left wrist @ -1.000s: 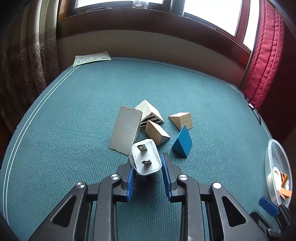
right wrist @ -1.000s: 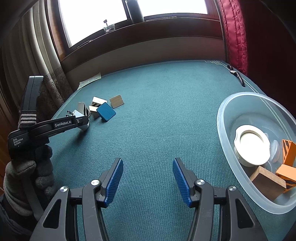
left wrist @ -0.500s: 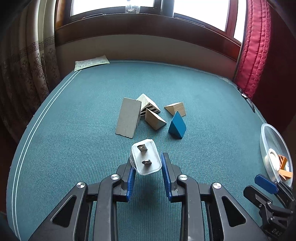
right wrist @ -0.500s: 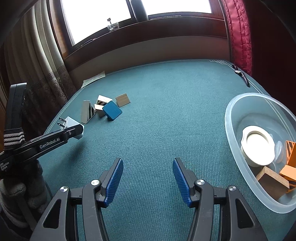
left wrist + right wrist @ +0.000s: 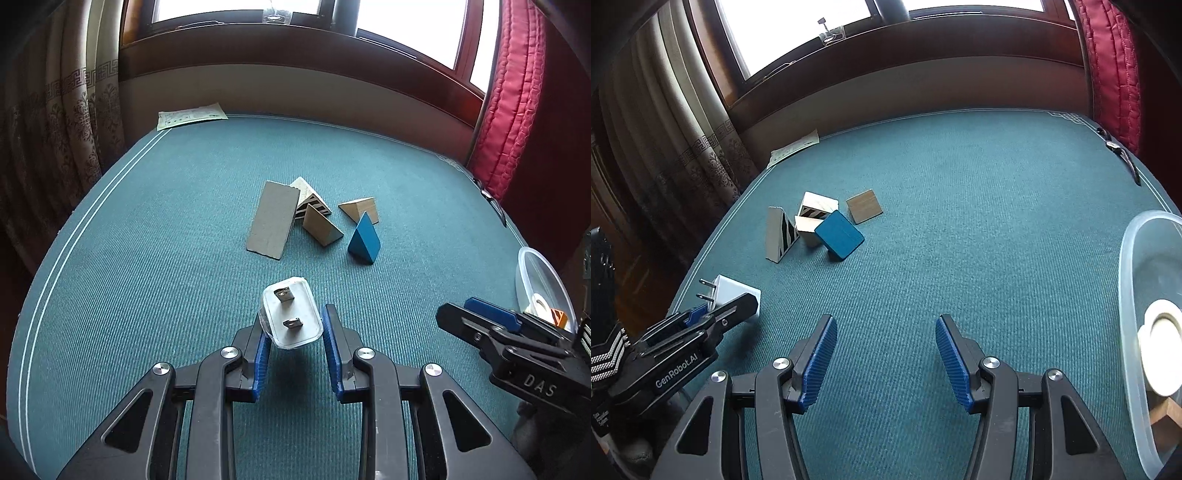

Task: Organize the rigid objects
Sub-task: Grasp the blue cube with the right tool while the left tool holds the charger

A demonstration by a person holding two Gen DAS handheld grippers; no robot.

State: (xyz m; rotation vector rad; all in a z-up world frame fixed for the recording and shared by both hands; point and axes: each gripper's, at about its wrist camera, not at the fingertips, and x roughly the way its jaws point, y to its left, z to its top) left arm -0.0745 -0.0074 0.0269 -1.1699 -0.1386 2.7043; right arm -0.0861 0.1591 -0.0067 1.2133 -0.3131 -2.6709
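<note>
My left gripper (image 5: 293, 321) is shut on a white plug adapter (image 5: 291, 315), prongs up, held above the green table (image 5: 147, 258). The adapter also shows in the right wrist view (image 5: 733, 295) at the left gripper's tip. Ahead lie a grey striped wedge (image 5: 273, 218), a striped block (image 5: 308, 197), two wooden wedges (image 5: 321, 225) (image 5: 360, 208) and a blue wedge (image 5: 364, 238). My right gripper (image 5: 884, 332) is open and empty over bare table. A clear plastic bowl (image 5: 1126, 295) at the right holds a white ring (image 5: 1161, 332) and a wooden block (image 5: 1165, 417).
A paper sheet (image 5: 192, 115) lies at the table's far left corner. Curtains hang at the left (image 5: 55, 129) and a red one at the right (image 5: 513, 92). A wall and window sill run behind the table. A dark metal object (image 5: 1123, 155) lies at the far right edge.
My left gripper has lifted the plug adapter and drawn back from the blocks, which now look farther off. The right gripper has shifted, so the bowl sits nearer the right edge.
</note>
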